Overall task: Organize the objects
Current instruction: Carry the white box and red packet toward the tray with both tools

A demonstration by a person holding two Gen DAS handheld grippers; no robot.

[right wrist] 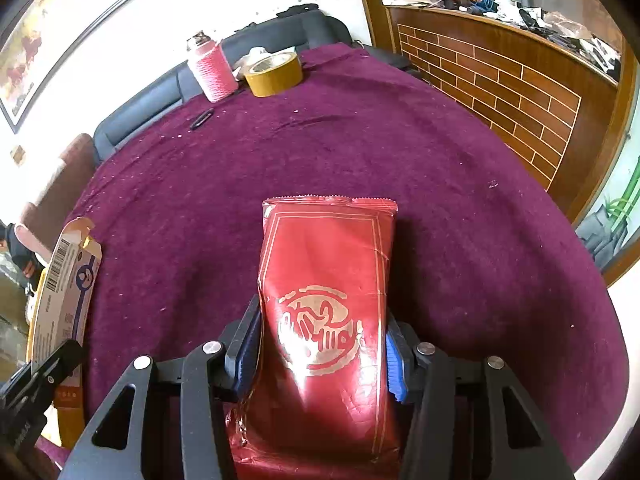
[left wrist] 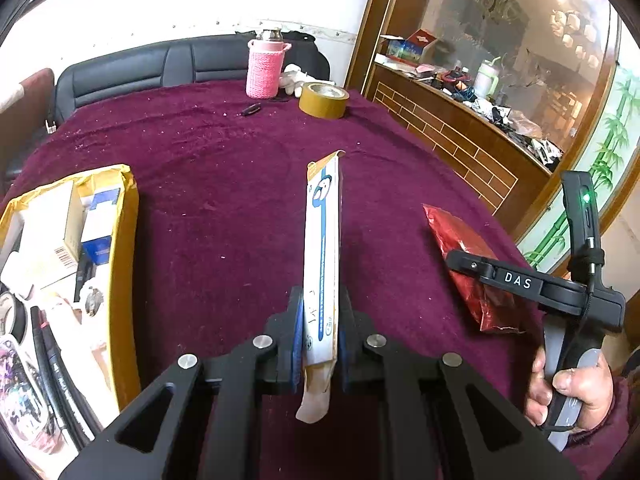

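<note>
Both items to be sorted are judged to be in hand and clear of the desk [left wrist: 224, 168], so the pick-up stage is taken as done and the placing stage as outstanding. The left claw [left wrist: 320, 332] is seen clamped together on a flat, narrow carton [left wrist: 322, 240], white with blue print and a buff edge, held edge-on and pointing away from the camera; its lower flap hangs loose below the blue pads. In the right wrist view the same carton is seen at the left edge with a barcode on its face. The right claw [right wrist: 320, 344] is seen closed on a red foil pouch [right wrist: 328, 280], the blue pads pressing both side edges near the pouch's lower half. The pouch is glossy and creased, printed with a pale round emblem and a thin double border, and has a serrated seal at its far end. A yellow-lined open box [left wrist: 120, 248], already holding several small cartons and other items, is seen at the left of the left wrist view, and is judged the likely destination; neither held item is in it yet. A tape roll [left wrist: 323, 100], a pink knitted bottle cover [left wrist: 264, 66] and a small dark object [left wrist: 251, 109] remain at the far side of the desk; whether these are to be sorted cannot be told.
</note>
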